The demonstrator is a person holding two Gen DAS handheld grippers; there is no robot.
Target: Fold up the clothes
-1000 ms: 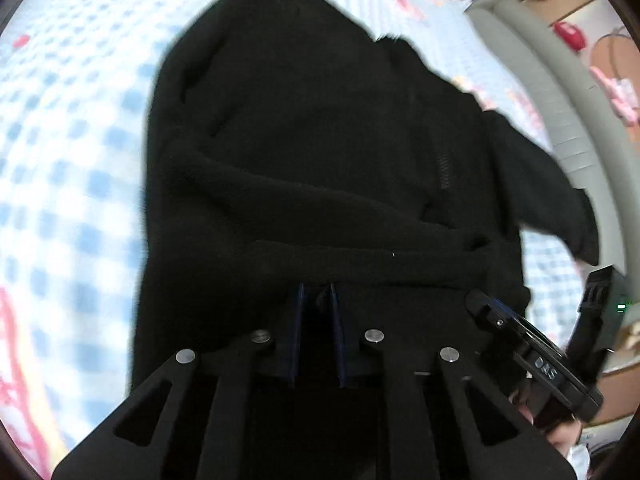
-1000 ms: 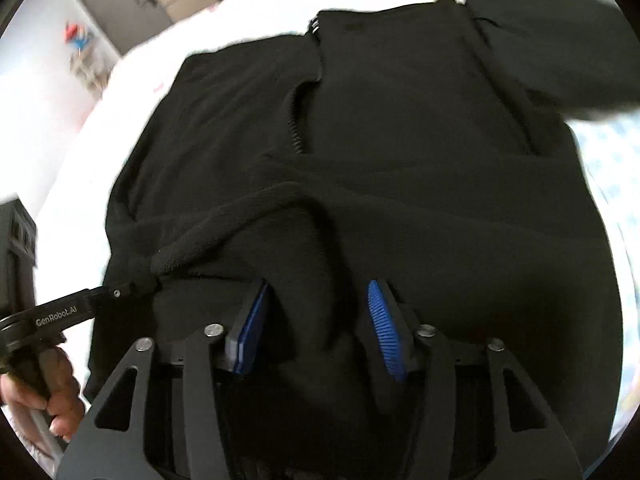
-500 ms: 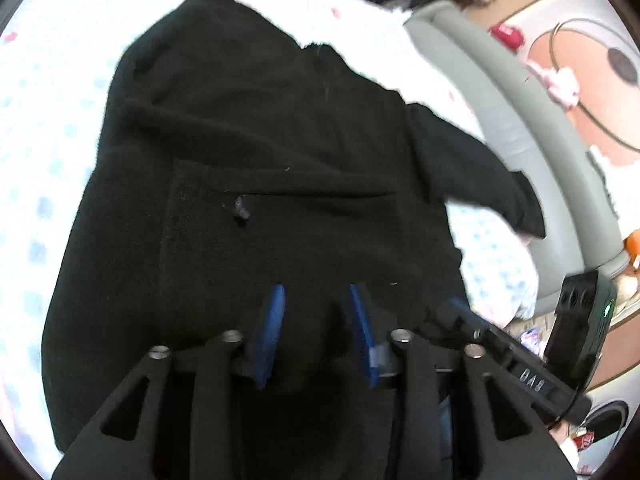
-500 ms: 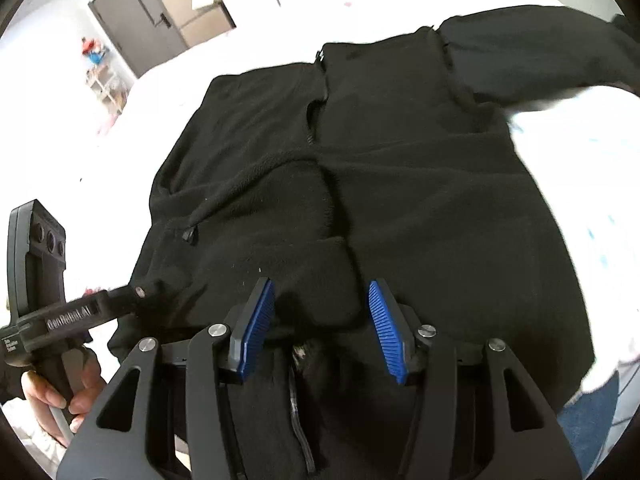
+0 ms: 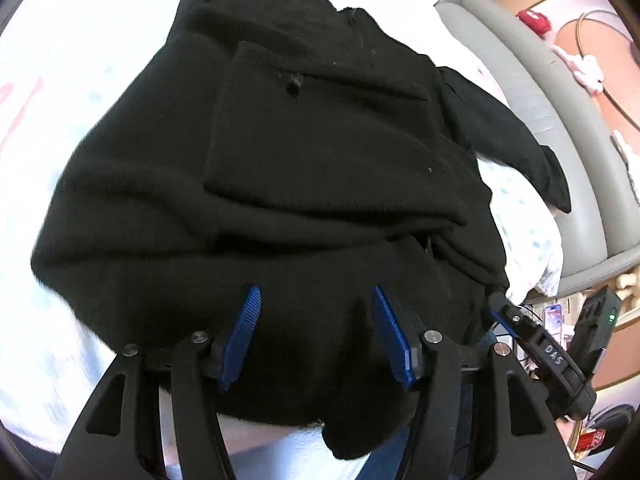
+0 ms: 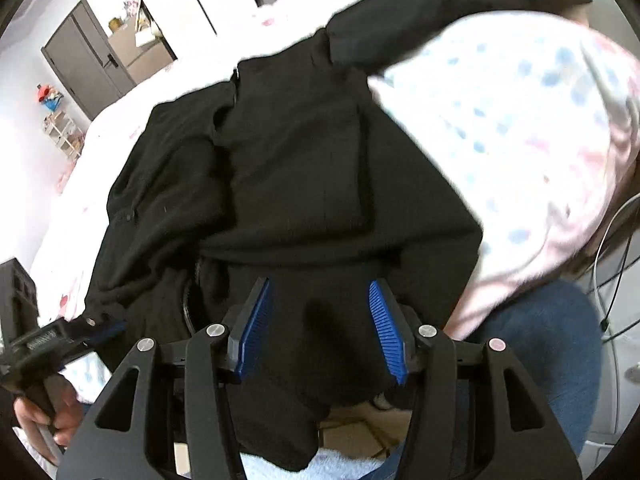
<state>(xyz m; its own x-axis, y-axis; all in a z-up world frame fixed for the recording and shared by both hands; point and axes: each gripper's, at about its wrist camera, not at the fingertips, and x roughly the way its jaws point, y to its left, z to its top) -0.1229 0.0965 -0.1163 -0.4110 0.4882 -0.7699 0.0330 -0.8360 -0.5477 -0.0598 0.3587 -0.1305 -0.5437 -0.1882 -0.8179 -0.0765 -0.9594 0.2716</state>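
Note:
A black fleece jacket (image 5: pixel 304 152) lies spread on the bed, its zipped chest pocket (image 5: pixel 295 82) facing up and one sleeve (image 5: pixel 520 148) stretched to the right. Its near edge hangs over the bed's side. My left gripper (image 5: pixel 318 320) is open, with the blue pads (image 5: pixel 248 328) wide apart over the jacket's near hem. Over the same hem, further right, my right gripper (image 6: pixel 320 320) is open as well. The right wrist view shows the jacket (image 6: pixel 304 184), its sleeve (image 6: pixel 440 12) at the upper right, and the left gripper (image 6: pixel 60 336) in a hand (image 6: pixel 36 416).
The bed sheet (image 6: pixel 520 112) is white with blue and pink print. A grey padded bed frame (image 5: pixel 560 120) runs along the right. The person's blue jeans (image 6: pixel 540 340) are close at the lower right. A grey door (image 6: pixel 84 56) and shelves stand far left.
My left gripper, shut on the jacket fabric a second ago, has opened wide. Both grippers have drawn back to the jacket's near edge; the right stayed open.

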